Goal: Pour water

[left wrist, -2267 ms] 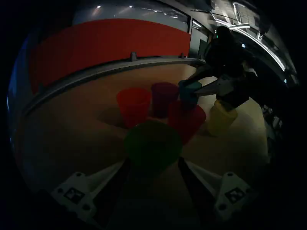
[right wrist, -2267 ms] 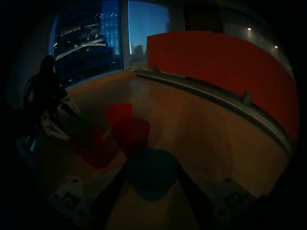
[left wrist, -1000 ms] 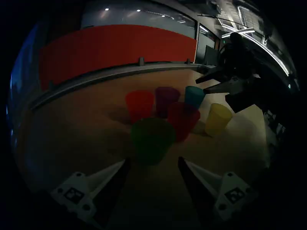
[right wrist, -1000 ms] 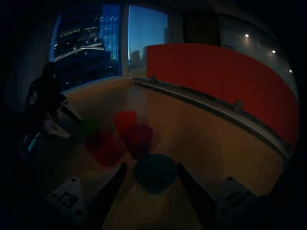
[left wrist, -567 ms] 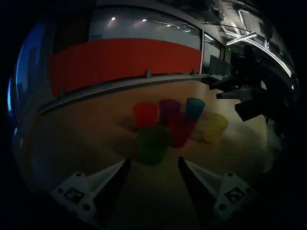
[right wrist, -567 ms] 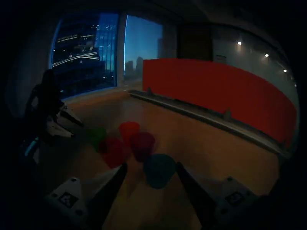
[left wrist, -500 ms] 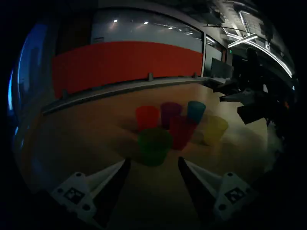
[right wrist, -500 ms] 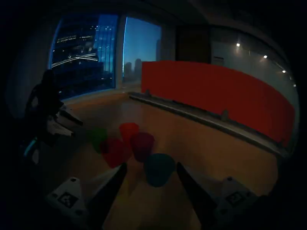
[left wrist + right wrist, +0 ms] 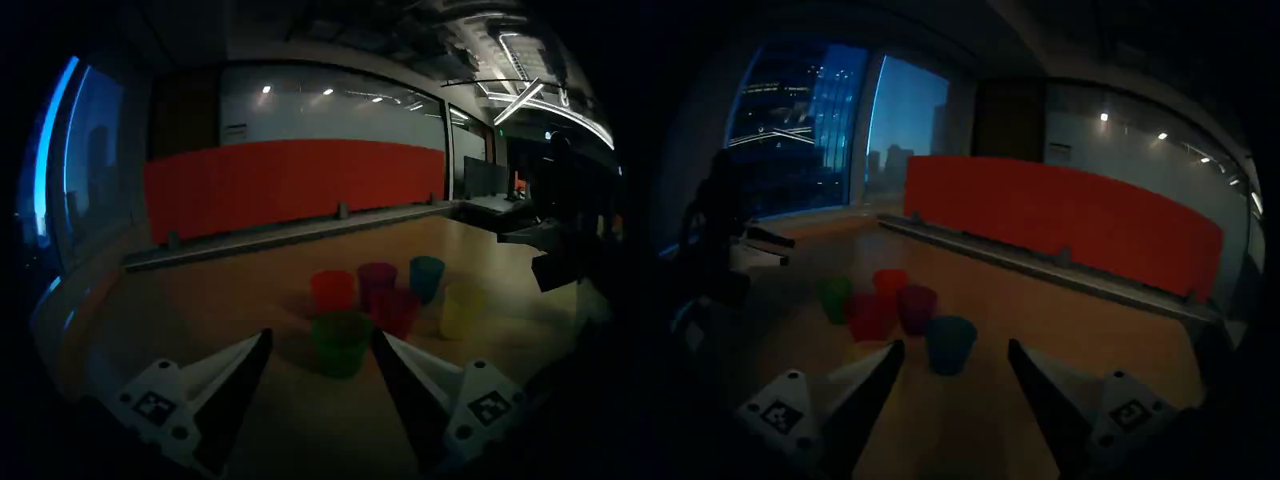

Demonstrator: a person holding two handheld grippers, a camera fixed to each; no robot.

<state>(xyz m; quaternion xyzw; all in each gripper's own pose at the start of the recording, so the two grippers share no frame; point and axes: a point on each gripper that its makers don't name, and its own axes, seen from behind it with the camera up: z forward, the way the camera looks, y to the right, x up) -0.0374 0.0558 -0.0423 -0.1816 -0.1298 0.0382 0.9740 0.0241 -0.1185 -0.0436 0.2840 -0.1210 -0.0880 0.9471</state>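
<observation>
cups (image 9: 382, 307), six, multicoloured, upright, close together

Very dim, underexposed, blue window glow, small ceiling lights, fisheye edge bending

A red partition (image 9: 296, 180) is standing along the wooden surface's (image 9: 204, 300) far edge, small lights (image 9: 266, 89) glowing above it and a blue window (image 9: 900, 136) glowing to its left.

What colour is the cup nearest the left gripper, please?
Green cup, clearest in the left gripper view.
</observation>
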